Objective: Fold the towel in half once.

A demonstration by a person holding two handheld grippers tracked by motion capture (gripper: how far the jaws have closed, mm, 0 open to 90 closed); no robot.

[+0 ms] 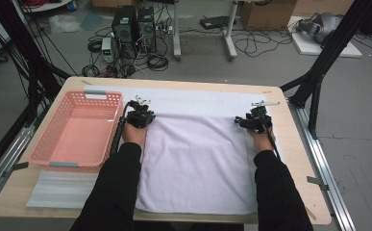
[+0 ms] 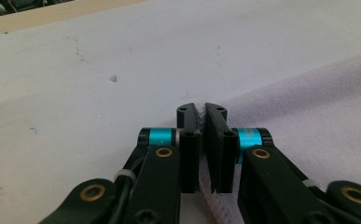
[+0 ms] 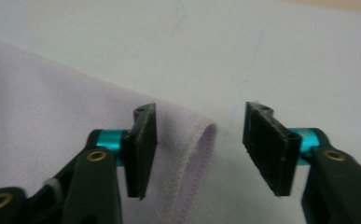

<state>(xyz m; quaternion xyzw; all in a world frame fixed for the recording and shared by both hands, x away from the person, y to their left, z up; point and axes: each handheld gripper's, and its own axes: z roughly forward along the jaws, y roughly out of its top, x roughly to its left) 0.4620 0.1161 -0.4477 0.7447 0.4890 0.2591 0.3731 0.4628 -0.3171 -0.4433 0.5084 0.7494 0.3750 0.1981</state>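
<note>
The lilac towel [image 1: 198, 159] lies flat on the tabletop [image 1: 289, 144], far edge running nine to three. The left hand-held gripper [image 2: 201, 122] pinches its ten-o'clock corner; the right hand-held gripper [image 3: 199, 140] gapes wide, straddling the two-o'clock corner, gripping nothing.

Pink basket [image 1: 78, 130] blocks left; towel [image 1: 198, 163] middle open.

table [image 1: 289, 144] | white sheet [image 1: 198, 98] | towel [image 1: 198, 163] | pink basket [image 1: 75, 132]
</note>
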